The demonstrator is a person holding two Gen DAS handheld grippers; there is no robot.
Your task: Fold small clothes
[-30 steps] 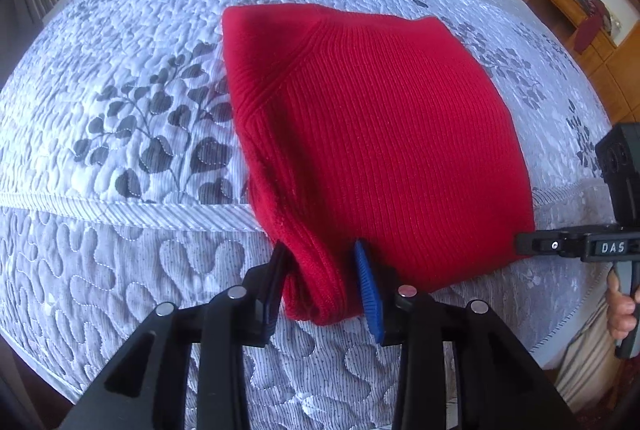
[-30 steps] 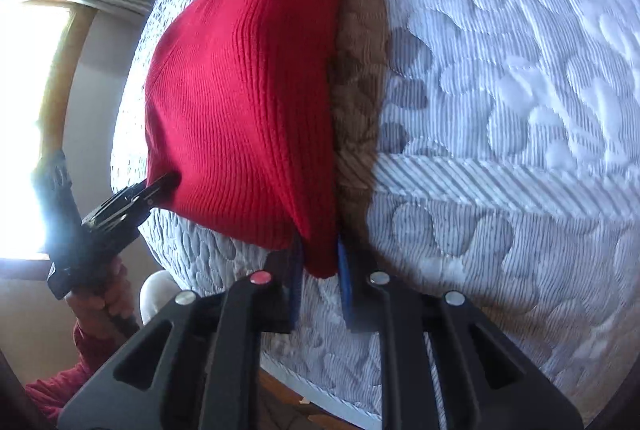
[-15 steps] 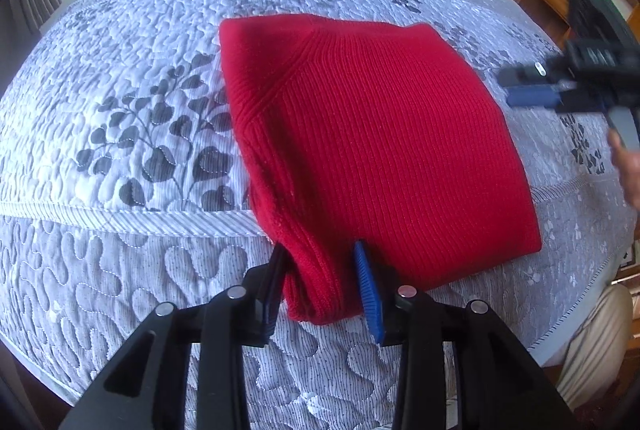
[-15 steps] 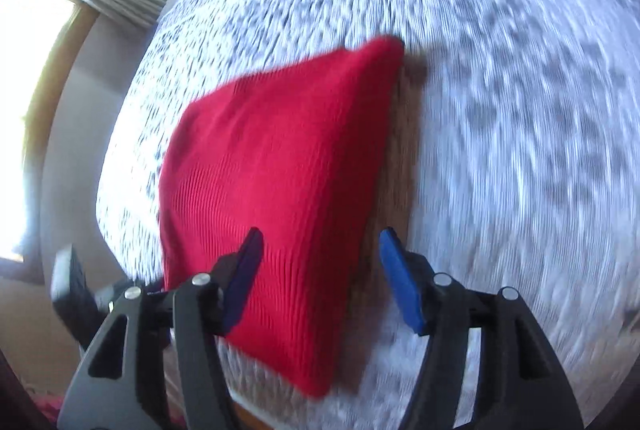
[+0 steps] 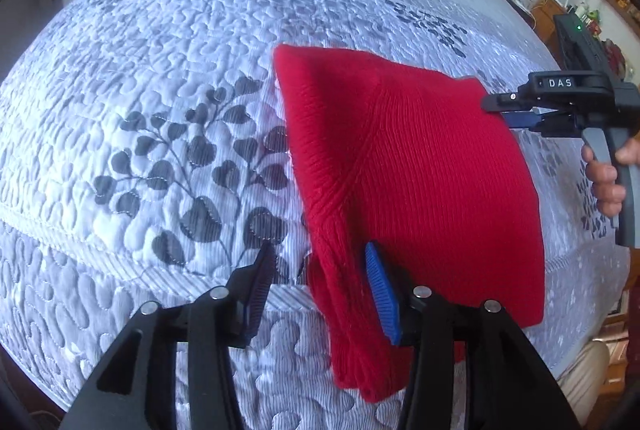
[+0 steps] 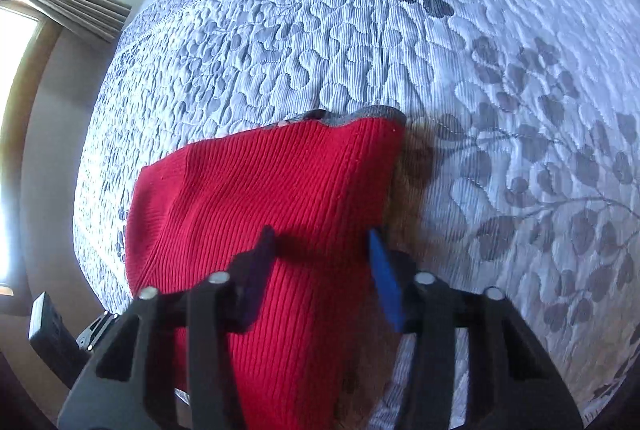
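quilted bed (image 5: 168, 78) is covered by a folded red sweater (image 5: 420, 166); left tongs (image 5: 318, 290) are opening, sweater loose between them; right tongs (image 6: 320, 270) are closing, unclenched above it.

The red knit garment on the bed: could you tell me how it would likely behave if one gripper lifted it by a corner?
The red knit garment would probably sag; its end droops over the quilted bedspread edge. The folded layers would likely fall open. Its ribbed surface probably grips well.

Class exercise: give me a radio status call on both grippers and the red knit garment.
Left gripper opening, pads off the folded red knit garment. Right gripper closing above its far edge, pads not gripping. Garment lies on the grey quilted bedspread. Nothing in the way.
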